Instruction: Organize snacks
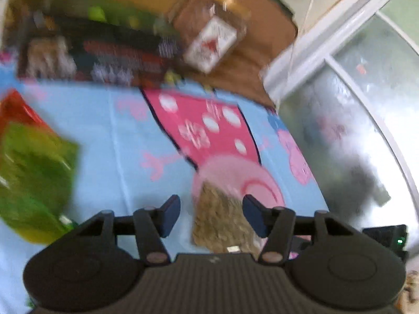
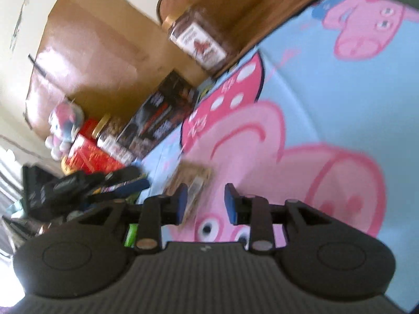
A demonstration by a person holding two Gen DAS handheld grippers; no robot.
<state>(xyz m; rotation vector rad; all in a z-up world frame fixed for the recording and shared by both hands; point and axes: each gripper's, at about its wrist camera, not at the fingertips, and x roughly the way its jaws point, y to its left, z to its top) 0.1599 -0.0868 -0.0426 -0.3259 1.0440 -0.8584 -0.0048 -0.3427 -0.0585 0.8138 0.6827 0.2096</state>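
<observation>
Both grippers, left [image 1: 211,216] and right [image 2: 205,203], are parted and empty over the tan snack bar [image 1: 222,219] on the cloth [image 1: 104,136]. Blurry, so I'd settle, centre it, then close gently.

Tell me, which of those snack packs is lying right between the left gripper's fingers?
The flat clear pack of brown oat-like bars, lying on the pink cartoon cloth. The green bag sits well off to the side.
</observation>
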